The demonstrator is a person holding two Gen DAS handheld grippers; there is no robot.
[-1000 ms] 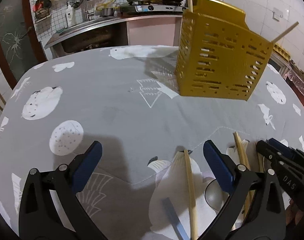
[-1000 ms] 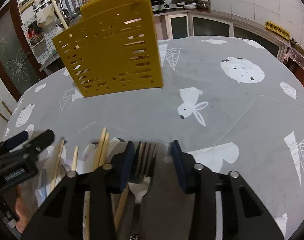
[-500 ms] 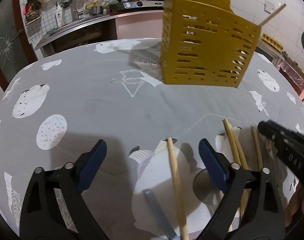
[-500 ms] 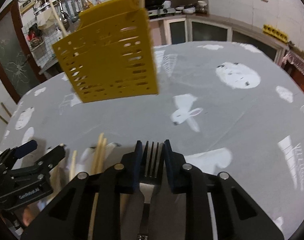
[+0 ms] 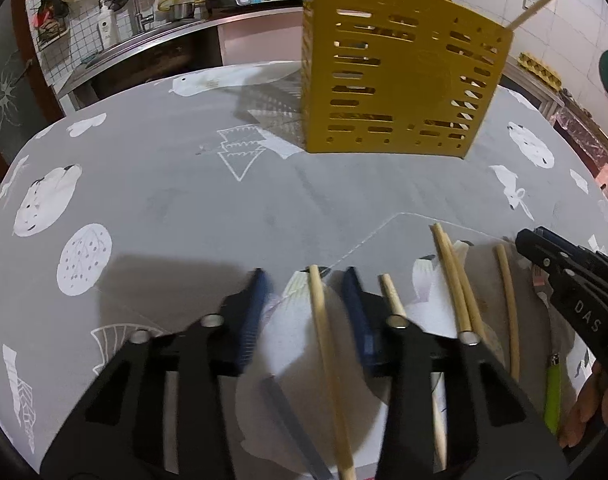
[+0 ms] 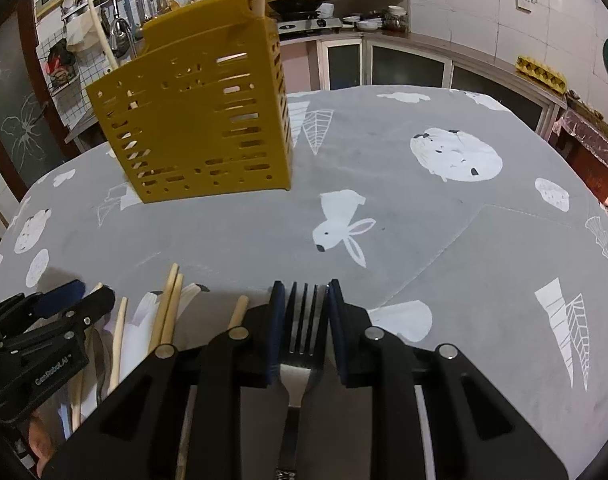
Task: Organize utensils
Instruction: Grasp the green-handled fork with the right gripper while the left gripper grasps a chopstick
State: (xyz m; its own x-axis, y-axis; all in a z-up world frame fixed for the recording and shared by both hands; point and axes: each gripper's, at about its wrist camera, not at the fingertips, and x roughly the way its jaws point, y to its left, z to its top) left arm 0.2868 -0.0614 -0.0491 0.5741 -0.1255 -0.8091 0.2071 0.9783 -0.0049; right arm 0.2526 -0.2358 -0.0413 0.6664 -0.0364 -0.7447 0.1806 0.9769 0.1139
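Observation:
A yellow slotted utensil holder [image 5: 399, 80] stands on the table with chopsticks in it; it also shows in the right wrist view [image 6: 200, 120]. My left gripper [image 5: 307, 280] is open, its fingers on either side of a wooden chopstick [image 5: 323, 344] lying on the cloth. My right gripper [image 6: 302, 292] is shut on a metal fork [image 6: 302, 320], tines pointing forward. Several more chopsticks [image 5: 455, 280] lie loose between the grippers, also in the right wrist view [image 6: 168, 304]. A spoon lies partly hidden under the left gripper.
The table [image 6: 443, 240] has a grey cloth with white prints. A green-handled utensil [image 5: 551, 392] lies at the right by the right gripper [image 5: 567, 280]. A grey flat handle [image 5: 288, 420] lies near the chopstick. Kitchen counters and a sink stand behind the table.
My right gripper closed on the fork. My left gripper narrowed around the chopstick and moved right and forward a little.

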